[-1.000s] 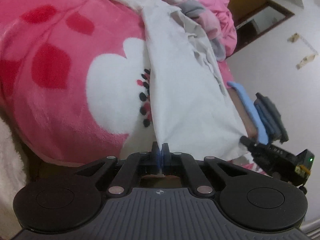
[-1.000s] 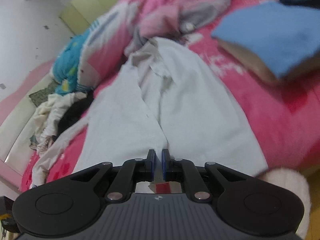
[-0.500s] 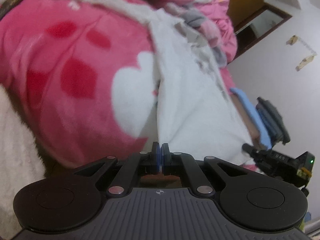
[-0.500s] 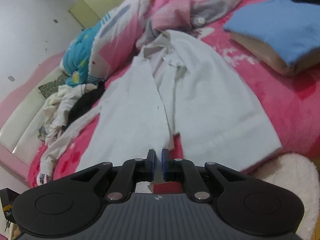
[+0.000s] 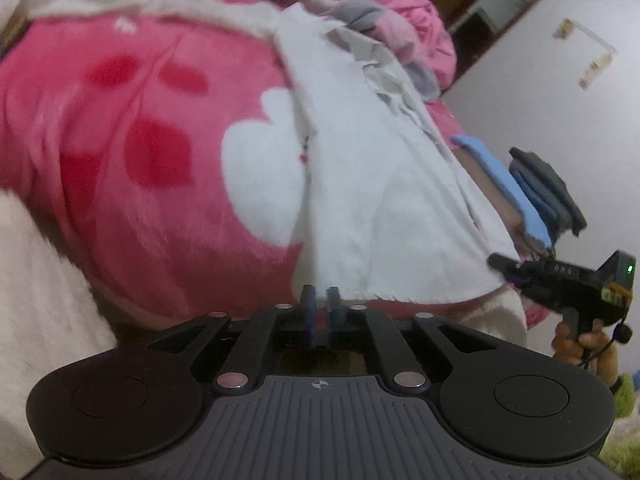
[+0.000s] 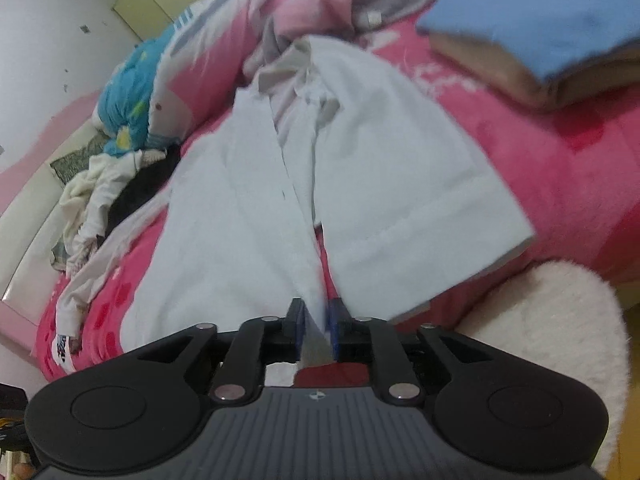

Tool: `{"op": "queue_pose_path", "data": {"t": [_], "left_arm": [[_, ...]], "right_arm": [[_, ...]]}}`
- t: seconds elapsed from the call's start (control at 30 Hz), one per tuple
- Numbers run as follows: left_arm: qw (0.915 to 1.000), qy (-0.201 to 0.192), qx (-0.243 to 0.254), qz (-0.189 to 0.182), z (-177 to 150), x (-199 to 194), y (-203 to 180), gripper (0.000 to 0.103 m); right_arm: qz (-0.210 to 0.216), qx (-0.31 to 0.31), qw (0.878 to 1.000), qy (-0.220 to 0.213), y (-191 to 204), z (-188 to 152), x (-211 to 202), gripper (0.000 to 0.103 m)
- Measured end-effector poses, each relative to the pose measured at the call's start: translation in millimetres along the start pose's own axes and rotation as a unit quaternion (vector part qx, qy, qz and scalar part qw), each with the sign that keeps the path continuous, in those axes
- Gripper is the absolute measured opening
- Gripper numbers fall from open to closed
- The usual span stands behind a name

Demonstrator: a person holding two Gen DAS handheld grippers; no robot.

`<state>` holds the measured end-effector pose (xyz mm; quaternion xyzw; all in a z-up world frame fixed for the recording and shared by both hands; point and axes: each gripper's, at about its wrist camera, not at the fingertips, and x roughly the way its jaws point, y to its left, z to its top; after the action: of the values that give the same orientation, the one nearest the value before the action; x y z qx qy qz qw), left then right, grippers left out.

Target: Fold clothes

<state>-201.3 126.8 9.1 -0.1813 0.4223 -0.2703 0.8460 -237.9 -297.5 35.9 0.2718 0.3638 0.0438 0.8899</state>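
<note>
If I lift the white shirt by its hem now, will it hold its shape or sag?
Probably sag: the white shirt lies limp on the pink blanket, its collar crumpled. It looks thin, so likely light. Its open front may part, since the two panels already gap near the right gripper.

right gripper (image 5: 560, 280) side lettering: blurred, unreadable
white sleeve cuff (image 6: 64, 346) print: dark marks, illegible
</note>
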Motion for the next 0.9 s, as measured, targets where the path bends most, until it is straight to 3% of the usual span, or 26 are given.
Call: {"op": "queue_pose_path", "data": {"t": [0.13,0.3,0.37,0.47,0.63,0.7,0.77,0.9], "left_arm": [[0.9986,-0.023,0.044,0.016,10.7,-9.9,-13.4,0.027],[0.9962,-0.042,0.076,0.014,28.4,6.7,-37.8,0.049],[0.9951,-0.042,0.089,0.013,33.3,19.9,-50.6,0.054],[0.9925,-0.040,0.115,0.008,36.8,39.9,-71.6,0.058],[0.9841,-0.028,0.175,-0.002,34.8,63.0,-102.8,0.063],[0.9802,-0.024,0.196,0.001,30.3,69.3,-110.9,0.067],[0.9783,-0.017,0.206,0.005,26.9,75.2,-114.6,0.067],[0.9735,0.001,0.229,0.006,19.1,88.0,-123.8,0.067]], "right_arm": [[-0.021,-0.011,0.999,-0.041,-3.6,2.6,-23.9,0.032],[-0.071,-0.047,0.993,-0.084,-6.4,1.9,-39.4,0.037],[-0.094,-0.084,0.988,-0.087,1.4,-2.4,-35.9,0.050],[-0.129,-0.150,0.976,-0.092,16.8,-9.9,-25.9,0.052],[-0.183,-0.254,0.945,-0.091,34.0,-21.0,-8.3,0.052],[-0.195,-0.270,0.938,-0.093,34.2,-22.4,-7.3,0.054],[-0.197,-0.244,0.944,-0.098,26.2,-18.0,-11.8,0.065],[-0.164,-0.103,0.975,-0.111,-17.1,2.4,-26.5,0.070]]}}
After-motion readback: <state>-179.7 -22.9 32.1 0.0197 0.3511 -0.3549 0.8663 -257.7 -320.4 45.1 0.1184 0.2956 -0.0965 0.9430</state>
